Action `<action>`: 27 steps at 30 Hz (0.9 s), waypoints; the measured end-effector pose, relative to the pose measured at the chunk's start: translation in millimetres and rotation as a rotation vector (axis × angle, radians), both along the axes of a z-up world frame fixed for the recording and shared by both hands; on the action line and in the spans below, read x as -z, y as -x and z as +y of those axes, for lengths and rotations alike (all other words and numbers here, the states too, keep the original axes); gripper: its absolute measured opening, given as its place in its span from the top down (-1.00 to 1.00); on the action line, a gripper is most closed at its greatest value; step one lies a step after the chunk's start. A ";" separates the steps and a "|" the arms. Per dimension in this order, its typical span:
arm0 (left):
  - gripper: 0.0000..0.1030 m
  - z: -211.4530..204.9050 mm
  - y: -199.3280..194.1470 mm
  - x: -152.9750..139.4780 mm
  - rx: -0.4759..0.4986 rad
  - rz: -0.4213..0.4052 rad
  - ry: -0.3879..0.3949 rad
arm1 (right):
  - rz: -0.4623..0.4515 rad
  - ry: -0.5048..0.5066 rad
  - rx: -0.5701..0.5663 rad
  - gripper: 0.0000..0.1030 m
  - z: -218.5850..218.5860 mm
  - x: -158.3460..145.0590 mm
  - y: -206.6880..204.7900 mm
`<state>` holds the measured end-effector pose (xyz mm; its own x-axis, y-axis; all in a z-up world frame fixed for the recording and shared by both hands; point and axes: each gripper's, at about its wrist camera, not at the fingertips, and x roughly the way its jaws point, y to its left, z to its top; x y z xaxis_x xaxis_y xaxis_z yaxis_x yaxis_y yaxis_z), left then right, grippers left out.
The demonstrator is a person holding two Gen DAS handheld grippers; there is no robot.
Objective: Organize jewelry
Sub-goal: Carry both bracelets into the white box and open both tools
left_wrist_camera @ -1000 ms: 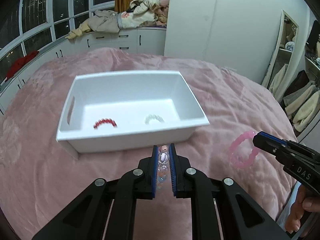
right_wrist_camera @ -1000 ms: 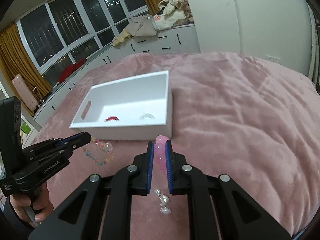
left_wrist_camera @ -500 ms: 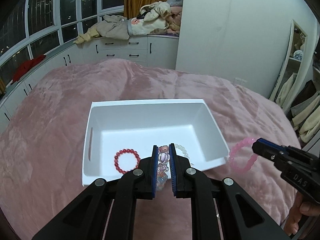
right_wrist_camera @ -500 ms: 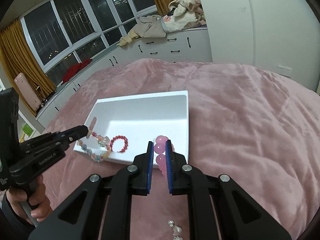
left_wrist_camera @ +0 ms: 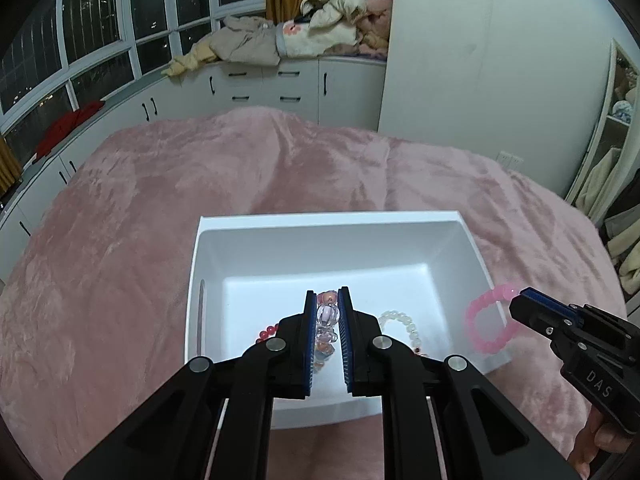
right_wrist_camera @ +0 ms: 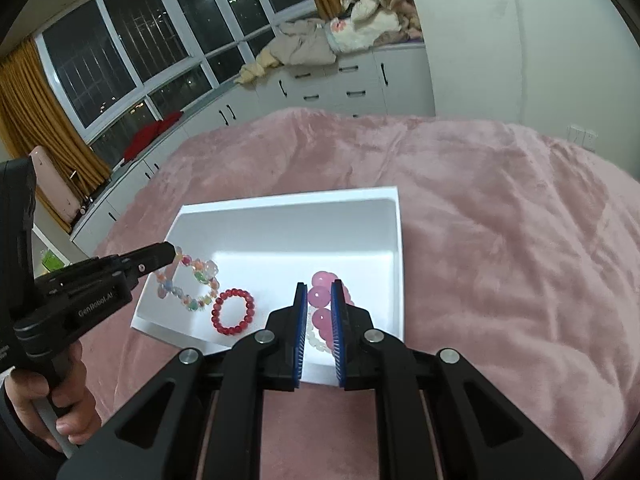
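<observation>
Two hand-held grippers reach forward over the white bin (right_wrist_camera: pixel 394 240), which sits on the pink bed (right_wrist_camera: pixel 500 220). The left hand-held gripper (left_wrist_camera: pixel 327 312) is clamped on a multicolored bead bracelet (right_wrist_camera: pixel 192 280) that dangles above the bin's left side; a hand (right_wrist_camera: pixel 60 404) grips its handle low at the left. The right hand-held gripper (right_wrist_camera: pixel 319 300) is clamped on a pink bead bracelet (left_wrist_camera: pixel 486 322), hanging at the bin's right wall. A red bracelet (right_wrist_camera: pixel 233 312) and a white bracelet (left_wrist_camera: pixel 402 320) lie on the bin floor.
</observation>
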<state>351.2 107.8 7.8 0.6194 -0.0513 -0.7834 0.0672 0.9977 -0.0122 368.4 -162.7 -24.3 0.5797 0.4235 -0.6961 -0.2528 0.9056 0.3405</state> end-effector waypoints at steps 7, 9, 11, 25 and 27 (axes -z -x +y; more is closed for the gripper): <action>0.70 8.4 -17.8 33.9 -0.017 0.058 -0.004 | 0.043 0.055 -0.011 0.76 14.8 25.9 -21.7; 0.70 14.5 -23.2 45.9 -0.024 0.083 0.012 | 0.060 0.094 -0.014 0.76 22.2 35.7 -29.9; 0.70 17.5 -24.8 54.6 -0.029 0.097 -0.001 | 0.082 0.114 -0.020 0.76 28.5 44.4 -35.1; 0.57 29.6 -32.8 84.1 -0.041 0.157 -0.011 | 0.113 0.176 -0.076 0.27 51.1 71.5 -43.0; -0.17 30.7 -28.8 78.2 -0.038 0.124 -0.003 | 0.061 0.177 -0.054 -0.61 50.6 62.8 -38.1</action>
